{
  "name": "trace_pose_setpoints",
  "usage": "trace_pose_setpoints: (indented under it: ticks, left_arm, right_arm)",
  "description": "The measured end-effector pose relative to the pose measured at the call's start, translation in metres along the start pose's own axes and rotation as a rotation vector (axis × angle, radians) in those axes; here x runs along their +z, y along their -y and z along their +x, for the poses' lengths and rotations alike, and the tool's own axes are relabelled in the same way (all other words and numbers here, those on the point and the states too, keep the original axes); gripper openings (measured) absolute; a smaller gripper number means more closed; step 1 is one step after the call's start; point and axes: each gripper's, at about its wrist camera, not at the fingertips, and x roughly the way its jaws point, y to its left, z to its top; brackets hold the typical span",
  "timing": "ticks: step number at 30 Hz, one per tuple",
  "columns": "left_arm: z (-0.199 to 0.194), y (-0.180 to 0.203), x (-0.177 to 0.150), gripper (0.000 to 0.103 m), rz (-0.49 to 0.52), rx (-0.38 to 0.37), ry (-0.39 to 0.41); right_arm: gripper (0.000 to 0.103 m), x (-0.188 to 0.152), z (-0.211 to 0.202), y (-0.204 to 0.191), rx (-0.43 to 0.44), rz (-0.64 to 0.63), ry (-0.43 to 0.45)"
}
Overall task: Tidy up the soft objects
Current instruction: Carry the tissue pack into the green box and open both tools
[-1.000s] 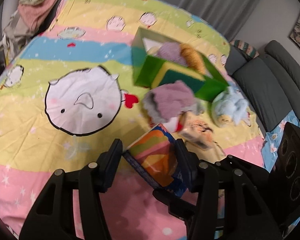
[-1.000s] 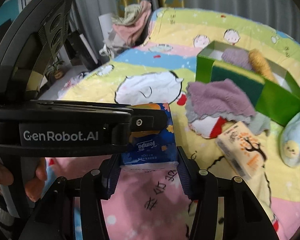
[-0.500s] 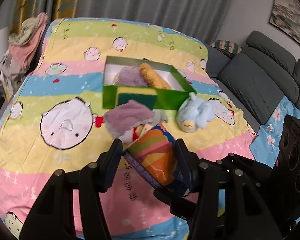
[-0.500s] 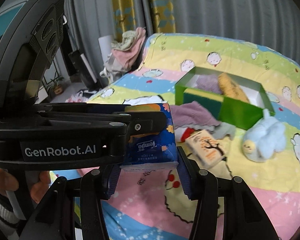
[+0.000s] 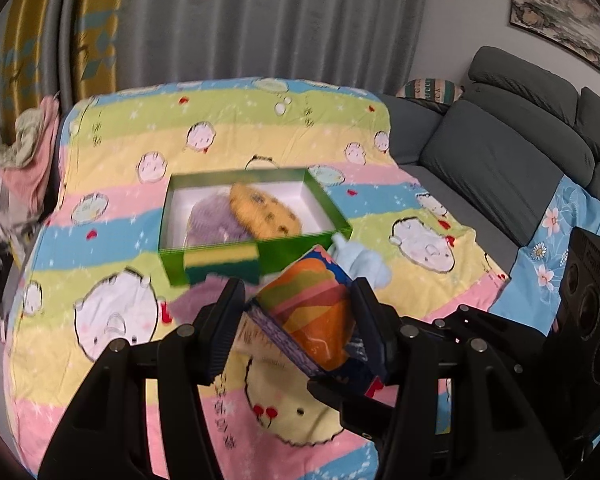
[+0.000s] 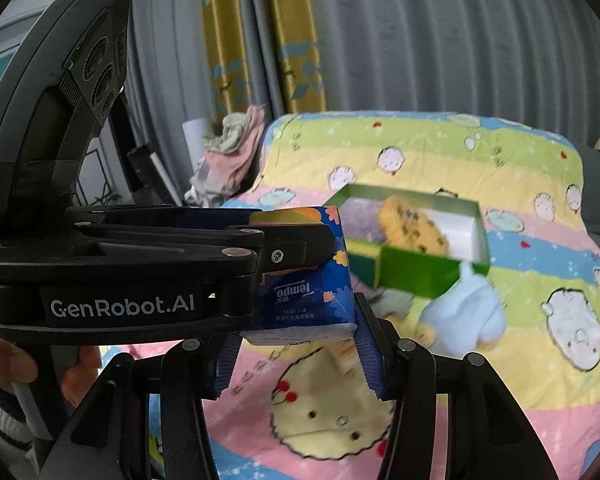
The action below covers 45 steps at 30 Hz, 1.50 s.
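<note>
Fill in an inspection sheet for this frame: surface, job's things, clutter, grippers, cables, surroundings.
Surface: striped cartoon blanket.
Job's things: tissue pack held off the blanket; green box holds purple and yellow plush; blue plush beside it.
Clutter: clothes pile past the blanket's edge.
Grippers: left gripper and right gripper both clamp the pack.
Cables: nothing seen.
Surroundings: grey sofa, curtains, framed picture.

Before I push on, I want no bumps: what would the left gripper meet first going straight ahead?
Probably the green box: its near wall sits just beyond the tissue pack that the left gripper holds. Depth is unclear; the blue plush lies close by.
</note>
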Motion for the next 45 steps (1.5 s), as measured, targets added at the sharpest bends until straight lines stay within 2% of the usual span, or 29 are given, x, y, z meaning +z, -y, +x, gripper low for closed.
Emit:
trace_pose_setpoints:
  ticks: [8,14,17,24,33,41,42,43,45]
  left_arm:
    - [0.007,0.016,0.050,0.054,0.049,0.010,0.058]
    - [0.023,0.016,0.090,0.054,0.052,0.015,0.087]
    - [0.037,0.010,0.108,0.054,0.037,0.024,0.092]
    - [0.075,-0.013,0.134,0.054,0.018,0.060,0.088]
    - [0.130,-0.061,0.137,0.055,-0.050,0.088,0.037]
    - [0.187,-0.102,0.115,0.056,-0.147,0.089,-0.087]
    - [0.193,-0.104,0.111,0.060,-0.157,0.087,-0.107]
    - [0.198,-0.105,0.108,0.070,-0.167,0.085,-0.122]
    - [0.206,-0.109,0.101,0.083,-0.192,0.082,-0.159]
  right_arm:
    - [0.054,0.039,-0.007,0.030,-0.017,0.003,0.069]
    - [0.054,0.074,0.002,0.050,-0.039,-0.002,0.103]
    - [0.054,0.092,0.017,0.059,-0.055,-0.014,0.108]
    - [0.054,0.114,0.063,0.090,-0.017,-0.003,0.093]
    - [0.054,0.115,0.134,0.105,0.007,-0.005,0.015]
    - [0.054,0.096,0.196,0.106,-0.013,-0.006,-0.141]
    - [0.054,0.093,0.202,0.107,-0.022,-0.002,-0.157]
    - [0.054,0.090,0.207,0.108,-0.036,0.002,-0.171]
    - [0.054,0.085,0.214,0.109,-0.067,0.006,-0.195]
